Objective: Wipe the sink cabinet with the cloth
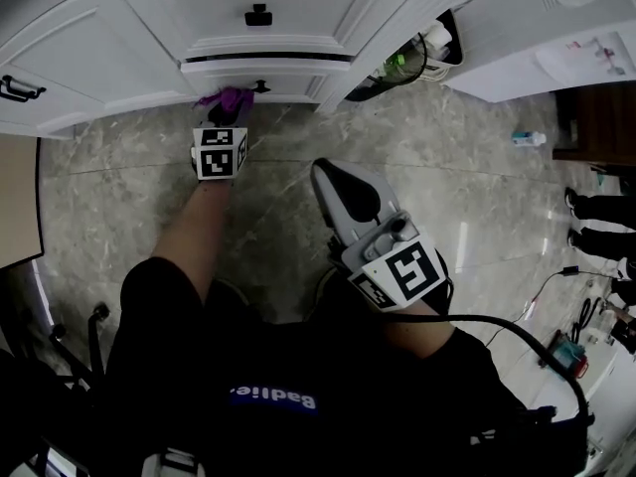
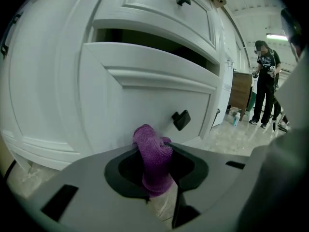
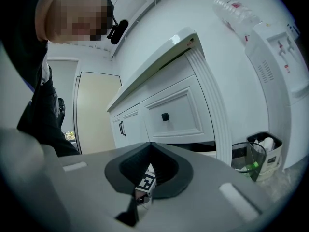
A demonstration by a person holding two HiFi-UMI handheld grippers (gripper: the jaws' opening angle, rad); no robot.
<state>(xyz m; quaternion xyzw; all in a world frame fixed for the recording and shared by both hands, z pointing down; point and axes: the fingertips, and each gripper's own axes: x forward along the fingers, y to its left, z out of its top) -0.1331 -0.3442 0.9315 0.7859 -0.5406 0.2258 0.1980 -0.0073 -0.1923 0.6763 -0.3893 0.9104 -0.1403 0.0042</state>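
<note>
White sink cabinet (image 2: 145, 95); left gripper (image 2: 155, 178) pinches bunched purple nubby cloth (image 2: 153, 153).

Kitchen-like room: white cabinets (image 1: 318, 8), stone floor (image 1: 477, 197)

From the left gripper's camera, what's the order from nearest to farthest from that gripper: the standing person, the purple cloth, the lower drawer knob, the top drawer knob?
1. purple cloth, pinched by the left gripper.
2. lower drawer knob, just beyond, right of centre.
3. top drawer knob, higher up.
4. standing person, far right, across the room.
</note>
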